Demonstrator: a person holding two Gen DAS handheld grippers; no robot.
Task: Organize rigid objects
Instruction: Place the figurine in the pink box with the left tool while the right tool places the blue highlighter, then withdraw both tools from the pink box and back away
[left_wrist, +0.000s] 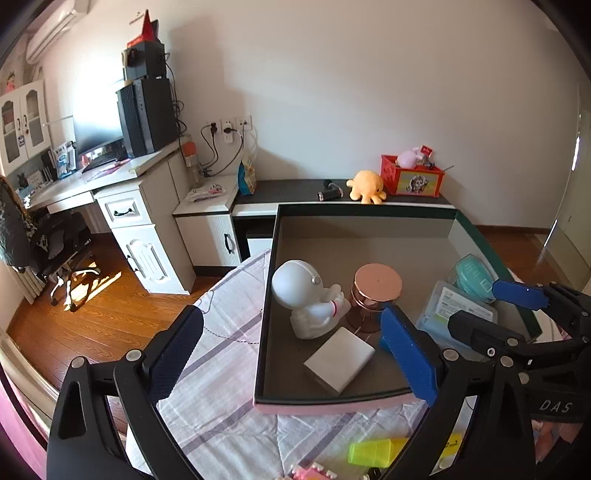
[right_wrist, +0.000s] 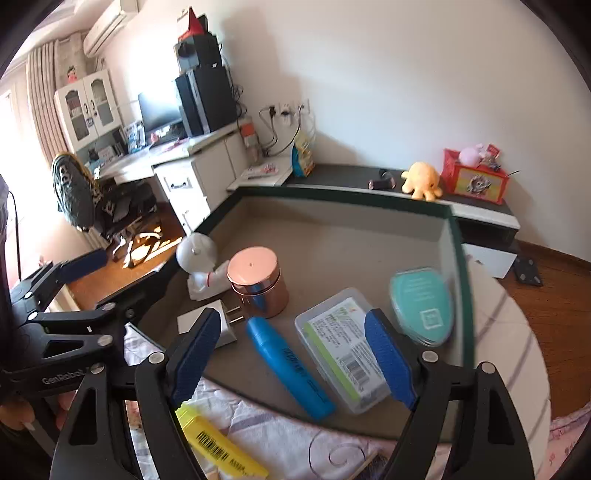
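A shallow tray with a dark green rim lies on the bed. It holds a white astronaut figure, a copper jar, a white charger, a clear plastic box, a teal round case and a blue marker. My left gripper stands open over the tray's near left corner, with nothing between its pads. My right gripper is open above the marker and the box, its pads clear of both. A yellow highlighter lies on the sheet outside the tray.
The tray rests on a striped sheet. Behind it stands a low dark-topped cabinet with a yellow plush octopus and a red box. A desk and an office chair are on the wood floor to the left.
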